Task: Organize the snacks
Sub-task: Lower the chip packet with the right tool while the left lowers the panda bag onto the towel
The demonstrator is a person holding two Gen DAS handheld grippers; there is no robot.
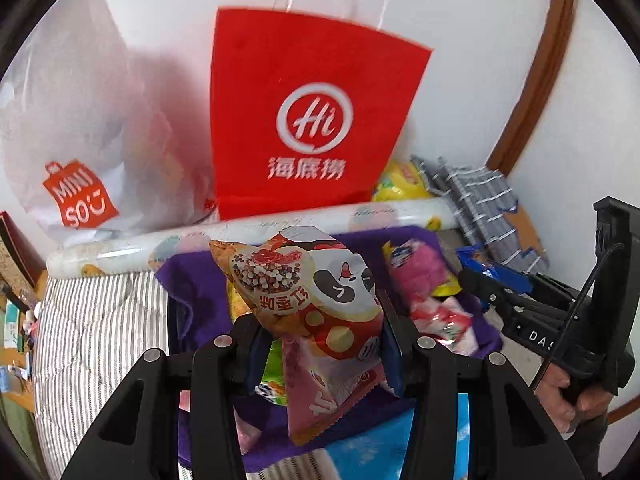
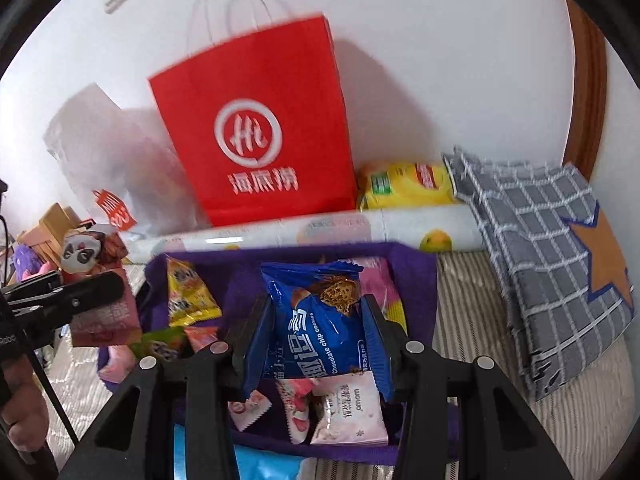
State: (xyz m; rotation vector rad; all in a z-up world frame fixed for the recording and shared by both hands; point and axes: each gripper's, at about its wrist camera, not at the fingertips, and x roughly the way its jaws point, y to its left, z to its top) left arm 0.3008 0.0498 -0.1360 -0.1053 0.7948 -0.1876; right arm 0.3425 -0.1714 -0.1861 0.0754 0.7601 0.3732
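While a tall red paper bag point(image 2: 256, 128) with clear loop handles stands against the wall, a purple fabric bin point(image 2: 412, 268) in front of it holds crinkly snack packets. Above the bin, the left gripper point(image 1: 320, 336) pinches a glossy panda-print snack pouch point(image 1: 316, 304), and the right gripper point(image 2: 316, 320) clamps a shiny blue cookie packet point(image 2: 316, 320).

Handheld grippers: matte black plastic, angular build.

Left gripper point(image 1: 320, 336) and right gripper point(image 2: 316, 340): black linkage arms with triangular cut-outs; round silver pivot screws at the joints; thin black cable and white lettering on the right unit's body; bare skin on the right hand point(image 1: 568, 400) and left hand point(image 2: 24, 416).
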